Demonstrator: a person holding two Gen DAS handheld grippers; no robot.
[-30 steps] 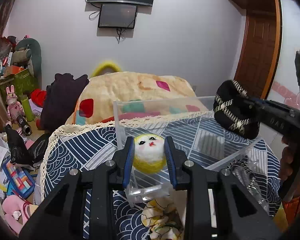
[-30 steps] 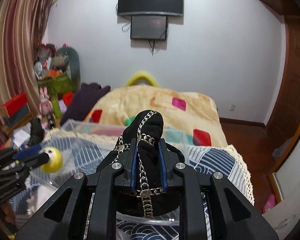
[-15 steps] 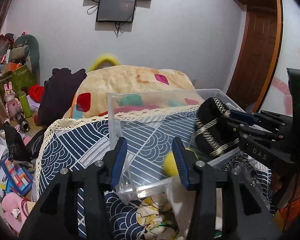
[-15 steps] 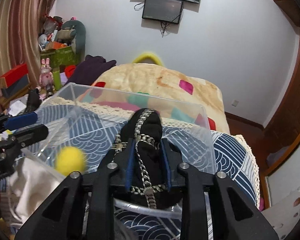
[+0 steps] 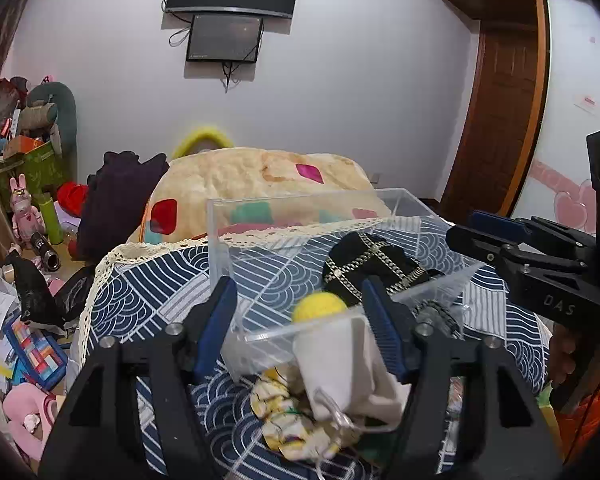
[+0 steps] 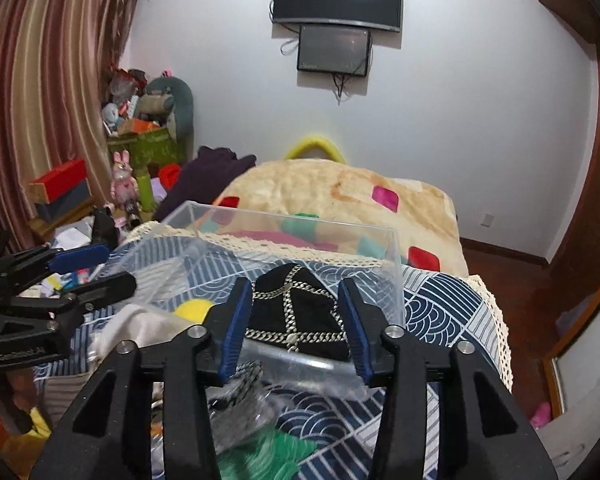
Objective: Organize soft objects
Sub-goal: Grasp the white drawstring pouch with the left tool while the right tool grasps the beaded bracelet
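Both jaws gape, holding nothing: left gripper (image 5: 304, 316) and right gripper (image 6: 296, 320) flank a clear plastic bin (image 5: 300, 204) (on patterned bedding) holding a chain-trimmed black pouch (image 6: 296, 312) and, apparently, a yellow plush ball (image 5: 319, 307).

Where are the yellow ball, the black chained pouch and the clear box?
yellow ball (image 5: 319, 307), left wrist view, top.
black chained pouch (image 6: 296, 312), right wrist view, middle.
clear box (image 6: 300, 222), right wrist view, far rim.

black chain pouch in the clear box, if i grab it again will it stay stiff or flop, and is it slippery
The black chain pouch looks like soft fabric slumped on the floor of the clear box, so it would probably sag around the fingers. Its metal chains likely add some weight and could slide or snag. It lies flat, so rolling seems unlikely.
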